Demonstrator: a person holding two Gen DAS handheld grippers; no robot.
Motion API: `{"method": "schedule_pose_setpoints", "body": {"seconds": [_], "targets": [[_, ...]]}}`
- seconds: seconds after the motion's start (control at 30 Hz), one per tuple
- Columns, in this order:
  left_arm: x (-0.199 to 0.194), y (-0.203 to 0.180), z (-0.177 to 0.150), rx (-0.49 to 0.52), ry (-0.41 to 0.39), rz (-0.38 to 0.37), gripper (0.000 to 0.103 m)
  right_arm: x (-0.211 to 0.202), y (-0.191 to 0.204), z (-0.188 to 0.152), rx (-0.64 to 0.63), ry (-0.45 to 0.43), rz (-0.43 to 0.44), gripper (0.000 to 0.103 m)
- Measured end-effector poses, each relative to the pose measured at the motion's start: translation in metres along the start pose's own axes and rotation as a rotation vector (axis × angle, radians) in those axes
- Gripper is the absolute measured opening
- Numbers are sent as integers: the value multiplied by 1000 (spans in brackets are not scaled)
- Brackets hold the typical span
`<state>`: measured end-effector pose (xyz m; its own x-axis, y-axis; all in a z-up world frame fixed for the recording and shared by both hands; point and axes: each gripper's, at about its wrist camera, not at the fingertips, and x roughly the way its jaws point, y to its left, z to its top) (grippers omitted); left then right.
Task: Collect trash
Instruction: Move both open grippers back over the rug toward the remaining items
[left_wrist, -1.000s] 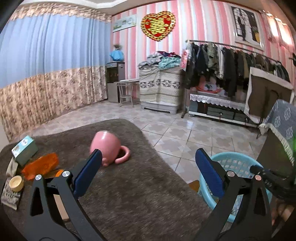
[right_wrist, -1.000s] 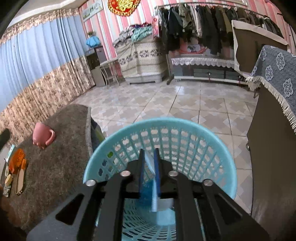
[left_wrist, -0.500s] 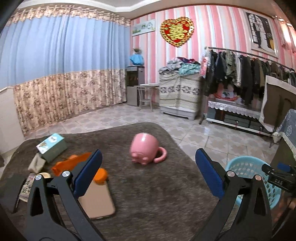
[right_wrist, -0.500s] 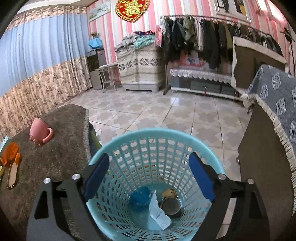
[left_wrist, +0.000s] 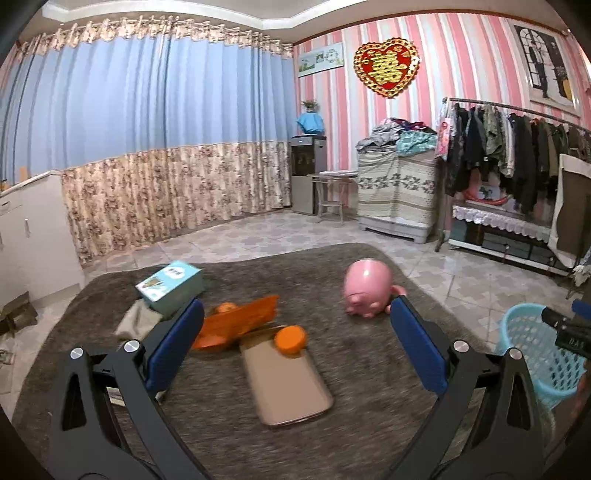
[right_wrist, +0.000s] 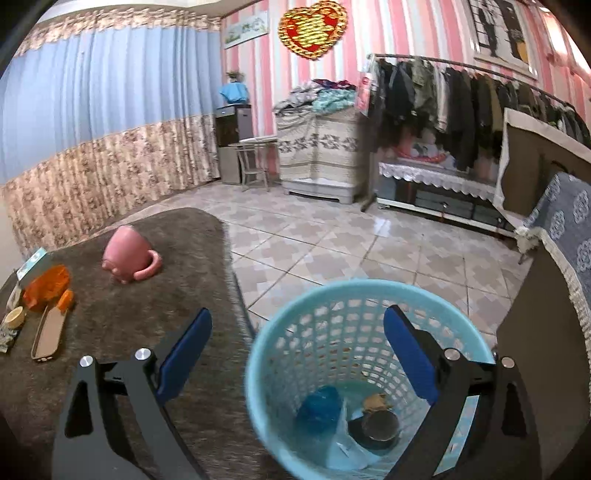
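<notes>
Right tongs (right_wrist: 297, 347) opening, empty, over blue basket (right_wrist: 266, 354) holding trash, left tongs (left_wrist: 297, 341) wide above orange wrapper (left_wrist: 236, 325)

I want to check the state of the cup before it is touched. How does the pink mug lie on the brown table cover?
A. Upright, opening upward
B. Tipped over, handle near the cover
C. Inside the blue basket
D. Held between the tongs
B: the pink mug lies tipped over on the brown table cover, its handle low beside it, apart from the blue basket and free of any tongs.
</notes>
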<state>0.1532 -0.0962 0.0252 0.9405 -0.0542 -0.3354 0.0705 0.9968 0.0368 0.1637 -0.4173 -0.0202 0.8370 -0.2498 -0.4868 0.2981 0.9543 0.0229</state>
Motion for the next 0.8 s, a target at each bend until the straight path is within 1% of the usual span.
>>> {"method": "schedule_pose_setpoints", "body": {"seconds": [0.3, 0.4, 0.5, 0.63, 0.8], "targets": [[0, 61, -17, -58, 37, 86, 98, 1, 55, -1, -112, 7, 47, 92], [5, 80, -24, -93, 69, 94, 98, 1, 72, -3, -150, 13, 53, 92], [8, 100, -31, -124, 80, 116, 98, -1, 87, -5, -178, 12, 71, 92], [11, 118, -35, -148, 85, 139, 97, -2, 101, -7, -185, 23, 99, 92], [16, 135, -42, -147, 95, 174, 98, 1, 115, -10, -177, 43, 138, 92]]}}
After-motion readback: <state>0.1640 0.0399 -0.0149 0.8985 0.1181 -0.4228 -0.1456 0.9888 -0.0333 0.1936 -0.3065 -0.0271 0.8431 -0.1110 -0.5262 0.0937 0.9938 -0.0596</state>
